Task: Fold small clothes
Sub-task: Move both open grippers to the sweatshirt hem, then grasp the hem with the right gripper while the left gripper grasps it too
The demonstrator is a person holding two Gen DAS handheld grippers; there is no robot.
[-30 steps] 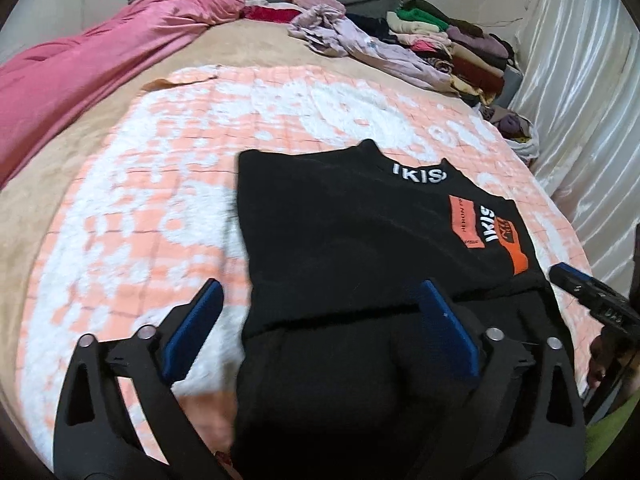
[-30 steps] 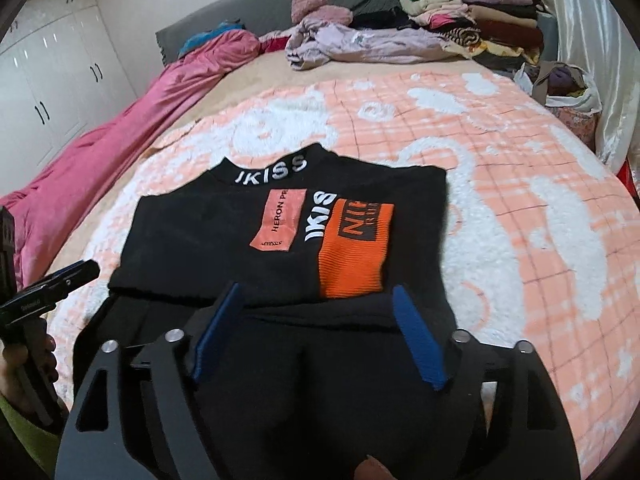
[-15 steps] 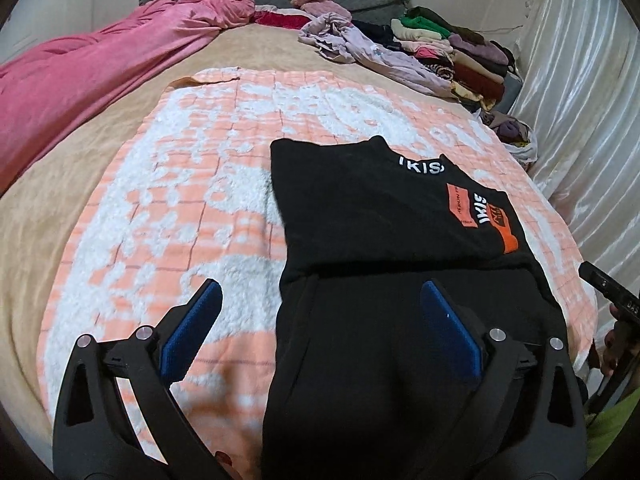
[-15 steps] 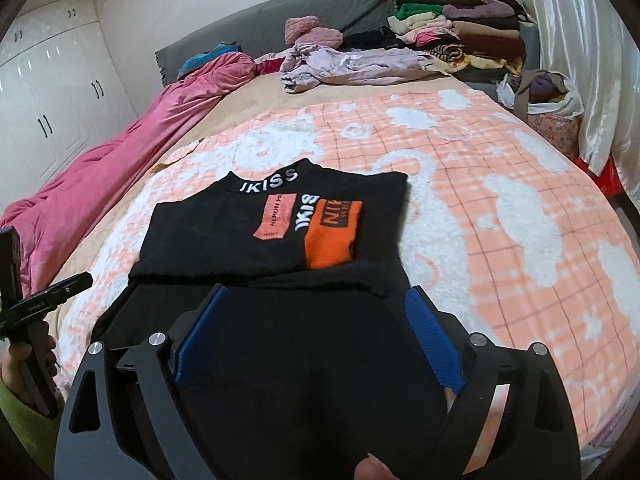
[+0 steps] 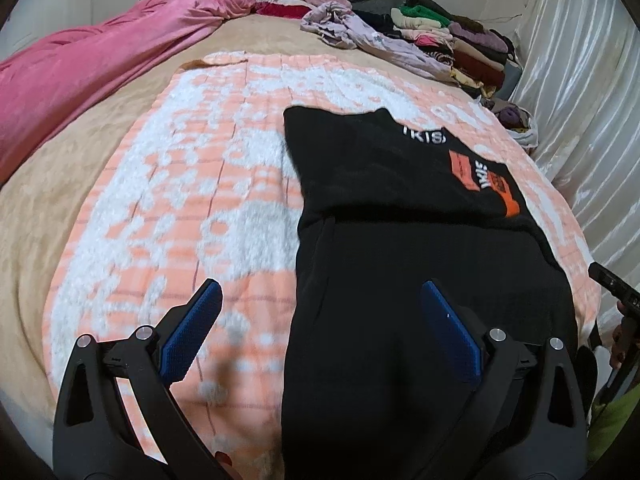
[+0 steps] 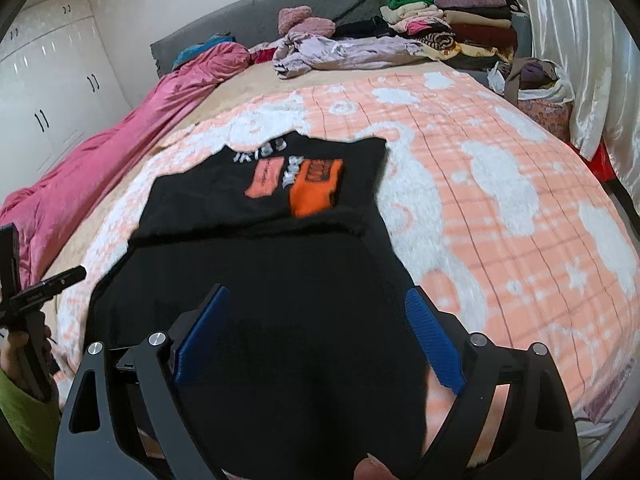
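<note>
between folds on my end. black sweater lies flat on the orange-and-white blanket on the bed, nearer the foot edge where i'm standing. looks like the sides are already tucked in, since no sleeves stick out and the outline is a clean rectangle. there's a crosswise step about midway up, just below the orange patch.

right claw has just been opening and stands wide. both blue pads hang over the hem end of the sweater, with nothing pinched between them. left claw is wide too, nothing in it. its left pad sits over bare blanket, its right pad over black fabric, so it straddles the sweater's left edge.

orientation: long axis runs straight away from me, collar with the white lettering at the far end toward the headboard, hem at the near end under the claws. print faces up.

my read on the next move: bring both claws down onto the two near hem corners, pinch each, lift together and carry the hem up over to the collar to halve the length. needs matched height and pace or the fold goes skew. the knit looks thick and limp, so take a deep bite.

pile of clothes at the headboard is well clear.
</note>
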